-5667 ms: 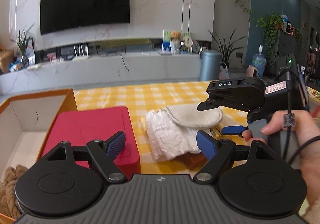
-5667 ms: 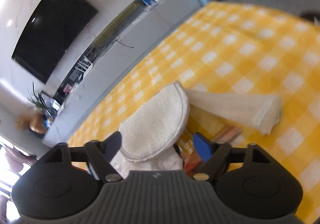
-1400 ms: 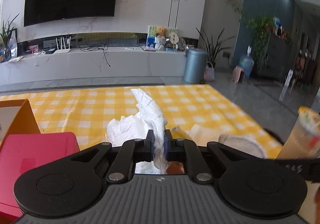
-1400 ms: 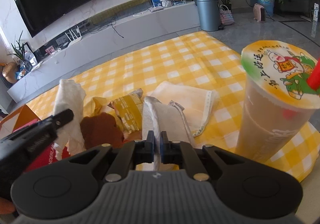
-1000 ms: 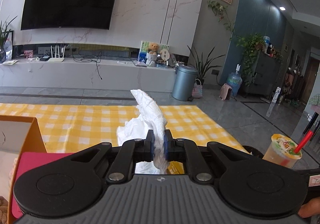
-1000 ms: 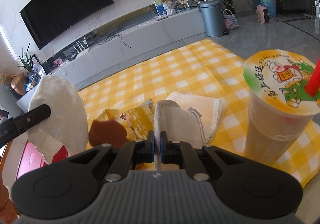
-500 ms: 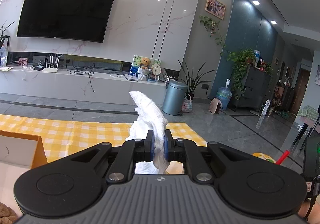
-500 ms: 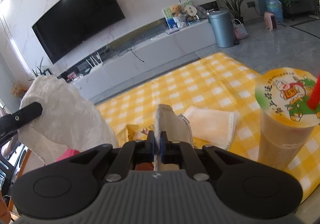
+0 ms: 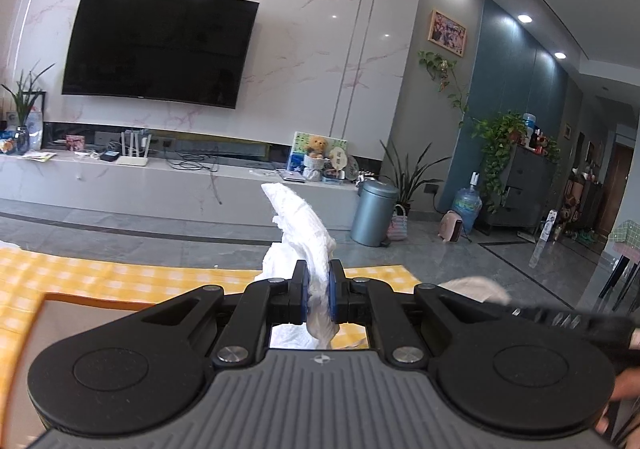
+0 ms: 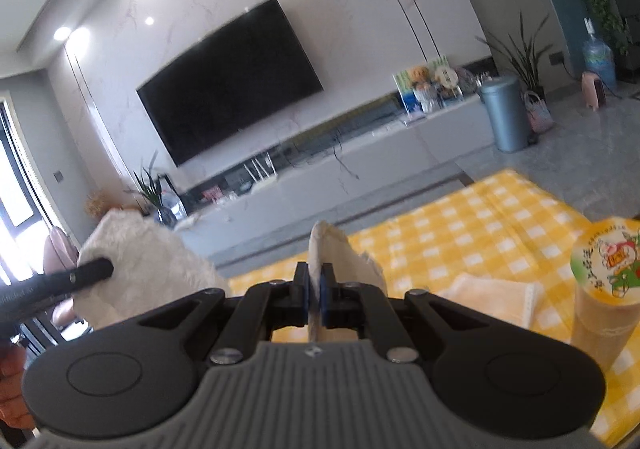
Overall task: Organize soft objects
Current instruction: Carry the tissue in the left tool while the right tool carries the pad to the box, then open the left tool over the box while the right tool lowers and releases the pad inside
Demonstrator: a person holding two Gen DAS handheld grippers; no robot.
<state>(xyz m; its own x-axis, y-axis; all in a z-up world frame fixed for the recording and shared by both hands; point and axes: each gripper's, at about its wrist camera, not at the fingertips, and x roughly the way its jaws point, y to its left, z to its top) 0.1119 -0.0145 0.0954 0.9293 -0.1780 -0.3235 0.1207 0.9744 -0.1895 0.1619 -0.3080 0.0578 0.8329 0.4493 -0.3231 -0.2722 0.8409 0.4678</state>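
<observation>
My left gripper (image 9: pixel 318 289) is shut on a crumpled white cloth (image 9: pixel 300 225), which sticks up between the blue pads, high above the yellow checked tablecloth (image 9: pixel 80 273). The right wrist view shows that white cloth (image 10: pixel 148 261) hanging at the left. My right gripper (image 10: pixel 315 289) is shut on a round cream pad (image 10: pixel 340 249), lifted off the table. In the left wrist view the cream pad (image 9: pixel 476 287) shows blurred at the right edge. A folded cream towel (image 10: pixel 492 297) lies flat on the tablecloth (image 10: pixel 480 217).
An orange box's rim (image 9: pixel 120 303) sits low at the left, below the left gripper. A sealed drink cup (image 10: pixel 600 289) with a printed lid stands at the table's right side. Beyond the table are a TV wall, a low cabinet and a grey bin (image 10: pixel 506 113).
Both grippers have risen with their cloths still held, and the table has dropped low in both views. The right gripper has tilted up toward the TV wall.
</observation>
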